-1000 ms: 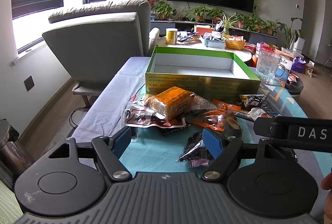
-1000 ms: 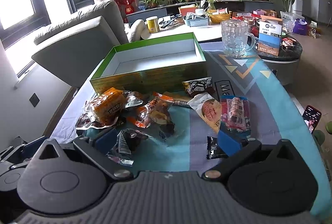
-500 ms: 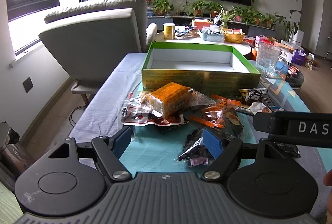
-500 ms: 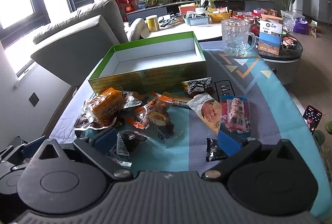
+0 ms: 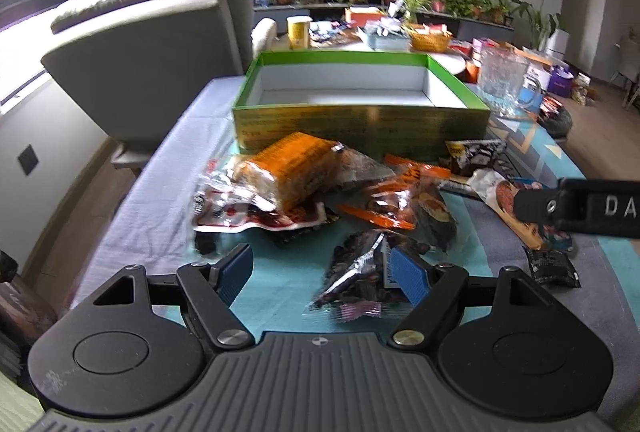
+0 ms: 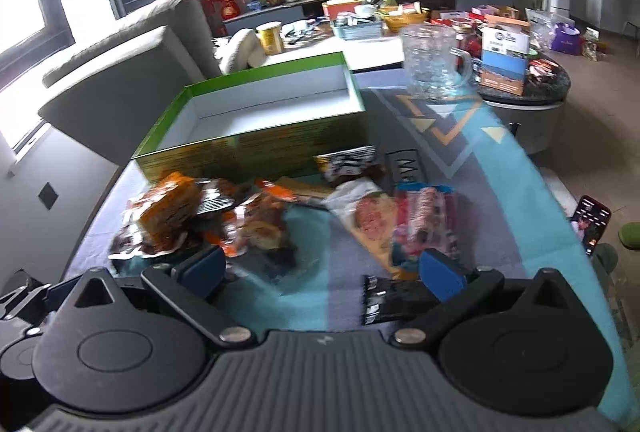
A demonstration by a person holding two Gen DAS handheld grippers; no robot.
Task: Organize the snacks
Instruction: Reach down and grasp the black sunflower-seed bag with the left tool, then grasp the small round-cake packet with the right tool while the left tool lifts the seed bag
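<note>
An empty green box stands on the table behind a heap of wrapped snacks. The heap includes an orange packet, a dark clear bag, a red and blue biscuit pack and a small black packet. My left gripper is open and empty, low over the near edge with the dark bag beside its right finger. My right gripper is open and empty above the snacks, and part of it shows in the left wrist view.
A glass mug stands right of the box. A grey armchair is at the table's left. A phone lies off the right edge. A cluttered white table and a round side table stand behind.
Both grippers have moved forward and lower toward the snack heap. The right view has swung slightly right. Both grippers stay open and no snack has moved.
</note>
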